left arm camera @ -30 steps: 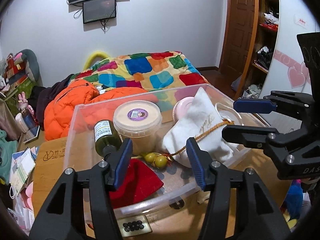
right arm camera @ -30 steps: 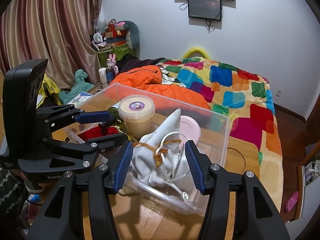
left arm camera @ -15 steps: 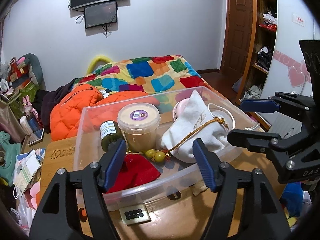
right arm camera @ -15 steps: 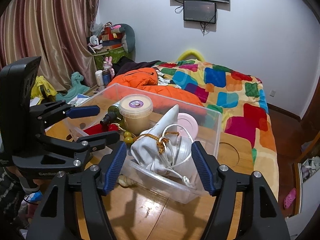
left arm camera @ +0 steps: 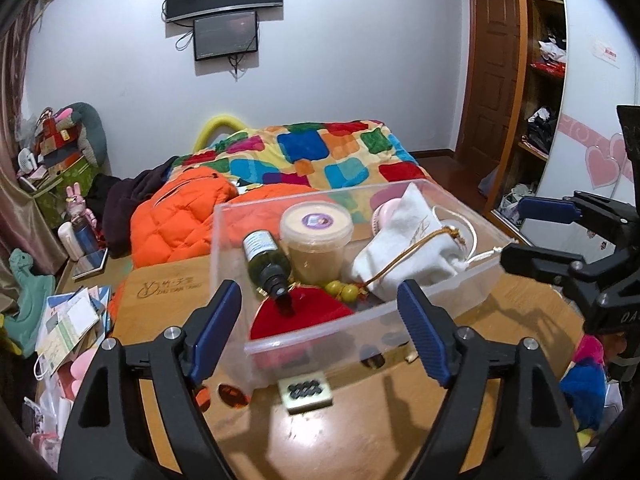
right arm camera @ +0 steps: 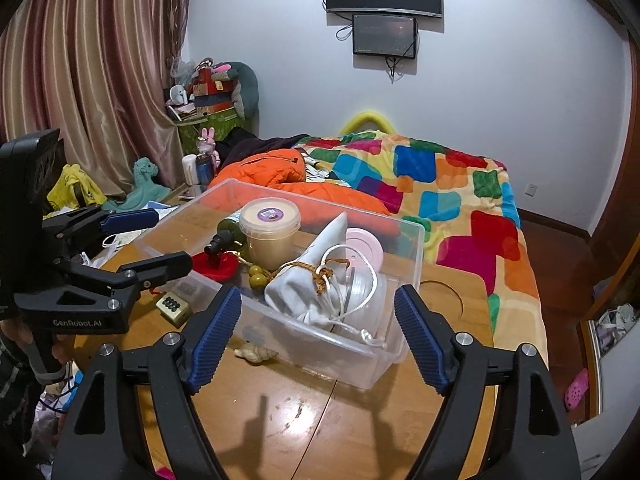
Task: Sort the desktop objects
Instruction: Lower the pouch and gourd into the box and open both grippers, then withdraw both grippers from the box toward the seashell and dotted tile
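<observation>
The bottle (left arm camera: 267, 264) lies in the box (left arm camera: 436, 312), cap toward the wide-open, empty left claw (left arm camera: 320, 334); right claw (right arm camera: 318, 334) too; only its view shows the shell (right arm camera: 256, 354).

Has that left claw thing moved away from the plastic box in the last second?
Yes. The left gripper has pulled back and up from the clear bin; its fingers overlapped the contents before and now frame the near wall.

Both views are evenly and fairly brightly lit from overhead, with a cool cast on the white wall. Ahead of the open right gripper (right arm camera: 318, 332), the wooden table (right arm camera: 304, 412) shows a soft glare patch and dark finger shadows. Fisheye bending curves the door frame (left arm camera: 516, 92) and curtain (right arm camera: 80, 80), and black vignette fills the corners. Detail is mostly sharp, slightly soft toward the edges.
</observation>
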Demonstrator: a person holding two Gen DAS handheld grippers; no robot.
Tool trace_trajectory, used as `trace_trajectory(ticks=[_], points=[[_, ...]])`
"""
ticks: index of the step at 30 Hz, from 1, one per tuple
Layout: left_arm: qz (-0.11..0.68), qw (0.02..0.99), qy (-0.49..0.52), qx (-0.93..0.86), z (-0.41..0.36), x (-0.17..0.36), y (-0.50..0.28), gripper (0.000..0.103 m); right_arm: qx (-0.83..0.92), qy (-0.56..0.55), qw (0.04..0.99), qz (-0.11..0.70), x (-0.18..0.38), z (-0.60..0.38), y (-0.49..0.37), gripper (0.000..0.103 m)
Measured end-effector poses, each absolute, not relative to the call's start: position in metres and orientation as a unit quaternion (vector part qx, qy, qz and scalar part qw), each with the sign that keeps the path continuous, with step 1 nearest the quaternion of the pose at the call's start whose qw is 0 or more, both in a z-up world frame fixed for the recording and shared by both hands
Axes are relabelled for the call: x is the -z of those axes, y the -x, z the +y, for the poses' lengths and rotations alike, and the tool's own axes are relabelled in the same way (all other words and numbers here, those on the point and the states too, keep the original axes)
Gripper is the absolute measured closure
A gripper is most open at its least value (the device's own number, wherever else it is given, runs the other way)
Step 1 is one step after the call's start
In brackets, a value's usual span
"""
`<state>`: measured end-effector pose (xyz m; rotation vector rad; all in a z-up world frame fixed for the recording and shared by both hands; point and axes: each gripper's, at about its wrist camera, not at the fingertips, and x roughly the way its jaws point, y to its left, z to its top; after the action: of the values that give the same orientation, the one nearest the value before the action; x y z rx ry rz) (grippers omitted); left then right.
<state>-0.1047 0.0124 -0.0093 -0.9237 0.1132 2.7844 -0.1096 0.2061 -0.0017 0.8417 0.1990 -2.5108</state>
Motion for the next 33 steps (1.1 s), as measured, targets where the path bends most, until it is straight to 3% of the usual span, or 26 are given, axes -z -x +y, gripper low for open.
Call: trace_trajectory(ticks=[33], points=[[0.013,0.085,0.374,-0.923,-0.015,0.064,0.079,0.021,0.885,-0.387,0.256,0.039,0.069,0.172,0.089,0.027]])
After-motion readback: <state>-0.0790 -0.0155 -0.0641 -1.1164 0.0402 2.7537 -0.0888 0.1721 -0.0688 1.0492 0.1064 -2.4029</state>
